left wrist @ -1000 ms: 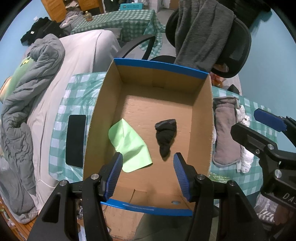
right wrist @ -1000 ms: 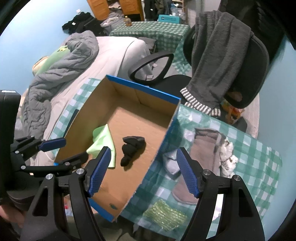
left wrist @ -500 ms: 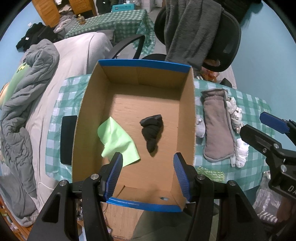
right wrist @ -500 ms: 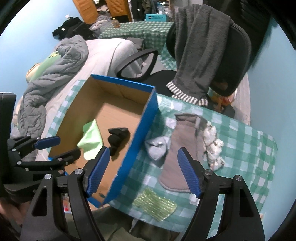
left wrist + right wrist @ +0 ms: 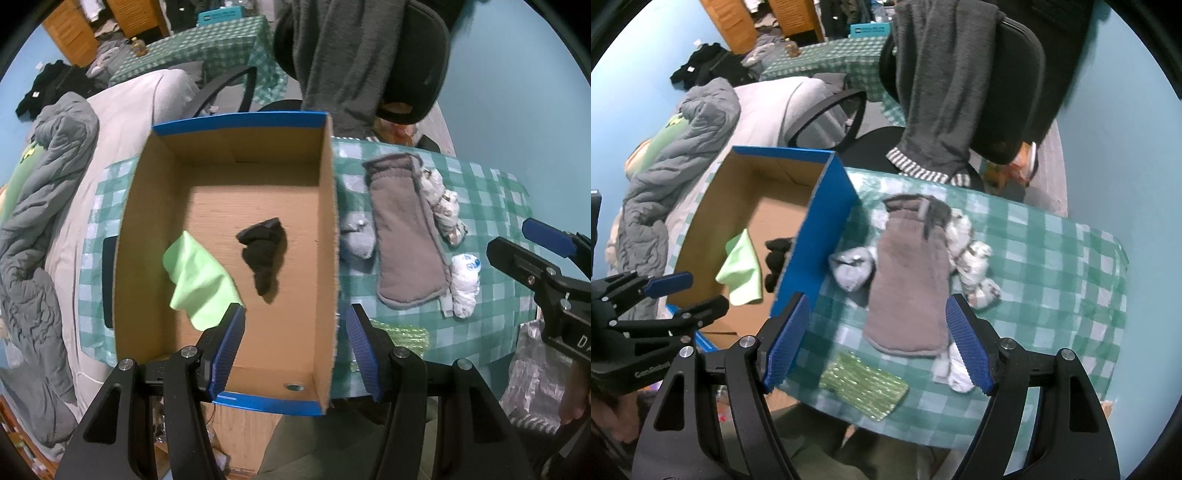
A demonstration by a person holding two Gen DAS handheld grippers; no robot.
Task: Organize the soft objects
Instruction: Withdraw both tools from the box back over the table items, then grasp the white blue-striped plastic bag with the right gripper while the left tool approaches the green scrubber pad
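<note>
- The cardboard box (image 5: 225,258) stands on the left part of the worktop (image 5: 1052,266), open at the top, probably so that soft things can be dropped in from above.
- Two are in it already: a green cloth (image 5: 199,280) by its left wall and a black sock (image 5: 264,251) about mid-floor, apart from each other.
- The rest lie on the worktop right of the box: a grey sock (image 5: 851,269) just beside the box's blue wall, a brown mitt (image 5: 908,291) next to it, and patterned white socks (image 5: 975,269) along the mitt's right edge.
- A shiny green pouch (image 5: 864,386) lies near the worktop's front edge.
- The left gripper (image 5: 295,349) hangs over the box's near right corner, jaws apart with nothing between them.
- The right gripper (image 5: 877,341) is over the mitt's lower end, jaws wide and empty, seemingly lined up to pick that item next.
</note>
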